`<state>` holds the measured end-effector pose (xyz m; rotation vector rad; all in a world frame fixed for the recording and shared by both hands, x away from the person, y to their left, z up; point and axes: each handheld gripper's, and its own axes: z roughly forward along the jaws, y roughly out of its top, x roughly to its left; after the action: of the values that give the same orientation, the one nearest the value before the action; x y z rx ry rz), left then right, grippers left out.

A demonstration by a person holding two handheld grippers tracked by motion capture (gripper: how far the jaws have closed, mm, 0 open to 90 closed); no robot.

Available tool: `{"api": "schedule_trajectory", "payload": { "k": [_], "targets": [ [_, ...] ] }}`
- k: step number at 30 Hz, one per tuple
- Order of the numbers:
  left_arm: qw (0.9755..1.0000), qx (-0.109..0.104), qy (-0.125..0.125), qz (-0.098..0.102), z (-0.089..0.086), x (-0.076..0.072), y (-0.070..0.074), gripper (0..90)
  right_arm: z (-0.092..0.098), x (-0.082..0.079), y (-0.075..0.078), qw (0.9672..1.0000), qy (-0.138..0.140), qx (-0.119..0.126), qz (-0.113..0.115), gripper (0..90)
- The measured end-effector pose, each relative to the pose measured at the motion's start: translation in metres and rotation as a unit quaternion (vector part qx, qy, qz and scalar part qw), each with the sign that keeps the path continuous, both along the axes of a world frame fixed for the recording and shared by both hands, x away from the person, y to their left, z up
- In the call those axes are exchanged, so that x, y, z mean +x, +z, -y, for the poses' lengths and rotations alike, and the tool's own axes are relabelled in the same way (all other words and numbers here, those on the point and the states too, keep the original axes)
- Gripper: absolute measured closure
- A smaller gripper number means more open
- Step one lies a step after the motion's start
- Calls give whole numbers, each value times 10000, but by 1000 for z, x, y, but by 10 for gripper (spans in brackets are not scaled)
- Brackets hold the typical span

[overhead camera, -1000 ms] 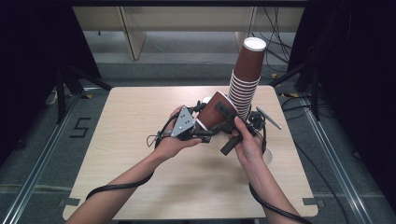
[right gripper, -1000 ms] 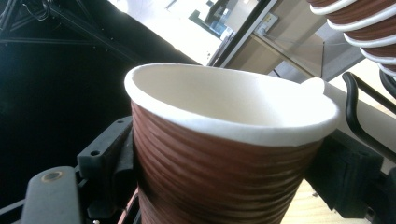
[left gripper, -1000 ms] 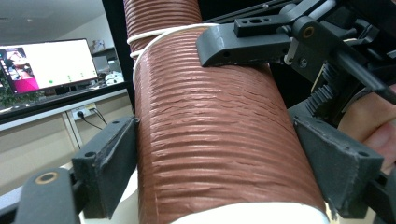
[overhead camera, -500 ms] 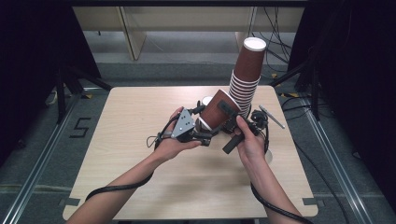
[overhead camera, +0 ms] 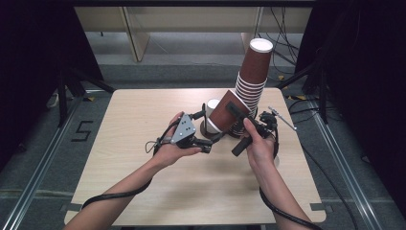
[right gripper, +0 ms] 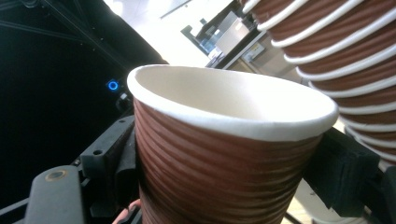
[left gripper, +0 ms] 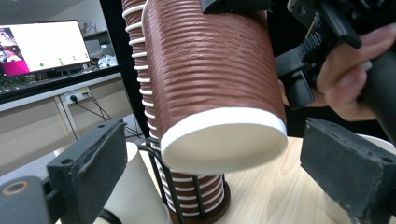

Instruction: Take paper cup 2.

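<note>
A brown ribbed paper cup [overhead camera: 221, 115] hangs tilted over the table's middle, and my right gripper [overhead camera: 233, 115] is shut on its sides. In the right gripper view the cup [right gripper: 224, 154] sits between both jaws of the right gripper [right gripper: 233, 172], mouth up. Its white-rimmed end [left gripper: 224, 140] points at my left gripper [left gripper: 219, 172]. Those jaws have just been opening and stand apart on either side of the rim without touching it. In the high view the left gripper [overhead camera: 208, 129] is just left of the cup.
A tall stack of upturned brown cups [overhead camera: 253, 72] leans in a wire holder [overhead camera: 237, 129] behind the held cup, right of centre on the wooden table [overhead camera: 143, 105]. A white cup [left gripper: 135, 186] stands by the holder's foot. Cables trail off the table's right side.
The left gripper's jaws have spread apart from the cup's end. Both hands and the held cup have stayed almost where they were.
</note>
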<state>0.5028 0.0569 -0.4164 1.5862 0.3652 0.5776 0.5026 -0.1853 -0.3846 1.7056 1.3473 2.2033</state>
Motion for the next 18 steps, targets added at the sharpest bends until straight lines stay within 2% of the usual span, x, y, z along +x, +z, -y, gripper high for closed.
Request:
{"api": "schedule_trajectory", "payload": {
  "k": [1, 3, 16, 18],
  "targets": [
    [10000, 11, 9, -4, -1, 0, 0, 70, 2, 2, -1, 9998, -32, -144, 136, 196],
    [10000, 14, 21, -25, -4, 0, -1, 71, 3, 1, -1, 9993, -83, -307, 203, 196],
    [10000, 42, 3, -82, -10, -3, -2, 71, 10, -1, 3, 9980, -173, -558, 260, 196],
    [9999, 61, 1, -81, -11, -4, -2, 71, 11, -1, 3, 9973, -187, -658, 272, 196]
  ]
}}
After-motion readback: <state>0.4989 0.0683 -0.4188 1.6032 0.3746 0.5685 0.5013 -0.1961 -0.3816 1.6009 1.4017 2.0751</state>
